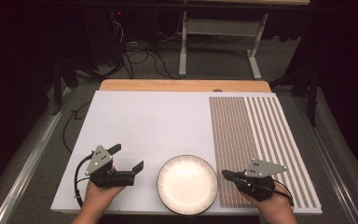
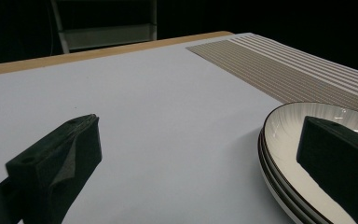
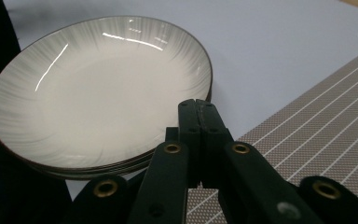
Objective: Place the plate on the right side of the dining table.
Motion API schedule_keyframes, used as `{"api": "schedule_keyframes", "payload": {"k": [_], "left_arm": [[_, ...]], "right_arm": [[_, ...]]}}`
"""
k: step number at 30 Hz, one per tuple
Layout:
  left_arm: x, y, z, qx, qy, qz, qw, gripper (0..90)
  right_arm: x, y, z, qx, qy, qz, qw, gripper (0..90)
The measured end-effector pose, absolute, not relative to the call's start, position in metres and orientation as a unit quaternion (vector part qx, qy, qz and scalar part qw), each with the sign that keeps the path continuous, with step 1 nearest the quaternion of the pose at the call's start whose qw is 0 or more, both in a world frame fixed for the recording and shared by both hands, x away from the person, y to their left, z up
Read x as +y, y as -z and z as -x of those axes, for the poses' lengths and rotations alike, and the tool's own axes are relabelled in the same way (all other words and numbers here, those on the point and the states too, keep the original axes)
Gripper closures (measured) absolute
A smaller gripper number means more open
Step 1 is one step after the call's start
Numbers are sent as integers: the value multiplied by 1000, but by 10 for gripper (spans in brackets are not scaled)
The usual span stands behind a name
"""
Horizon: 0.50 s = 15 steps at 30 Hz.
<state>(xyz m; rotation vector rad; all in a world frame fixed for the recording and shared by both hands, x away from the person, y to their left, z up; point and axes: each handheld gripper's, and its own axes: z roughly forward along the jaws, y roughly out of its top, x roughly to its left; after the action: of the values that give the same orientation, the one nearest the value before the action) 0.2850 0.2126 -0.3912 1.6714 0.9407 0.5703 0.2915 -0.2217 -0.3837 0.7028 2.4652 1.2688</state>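
White plates (image 1: 187, 184) stacked near front edge of tabletop (image 1: 154, 121), between left tool (image 1: 127, 158) spread apart and right tool (image 1: 224, 174) pinched together on nothing; could slide off or clink if bumped sideways.

Left tool (image 1: 126, 157) jaws wide — right tool (image 1: 225, 174) jaws together

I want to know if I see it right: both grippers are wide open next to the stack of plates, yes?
Not quite. The left gripper is wide open beside the stack of plates, but the right gripper is shut, its jaws pressed together with nothing between them. The right gripper view shows it.
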Motion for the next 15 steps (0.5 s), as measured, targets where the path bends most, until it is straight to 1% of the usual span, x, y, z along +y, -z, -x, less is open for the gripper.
{"api": "schedule_keyframes", "payload": {"k": [8,15], "left_arm": [[213,391,-285,395,-240,-703,540,5],[213,391,-285,394,-240,-703,541,4]], "right_arm": [[-212,390,-290,872,-413,-232,118,900],[-207,393,-290,880,-401,-224,120,900]]}}
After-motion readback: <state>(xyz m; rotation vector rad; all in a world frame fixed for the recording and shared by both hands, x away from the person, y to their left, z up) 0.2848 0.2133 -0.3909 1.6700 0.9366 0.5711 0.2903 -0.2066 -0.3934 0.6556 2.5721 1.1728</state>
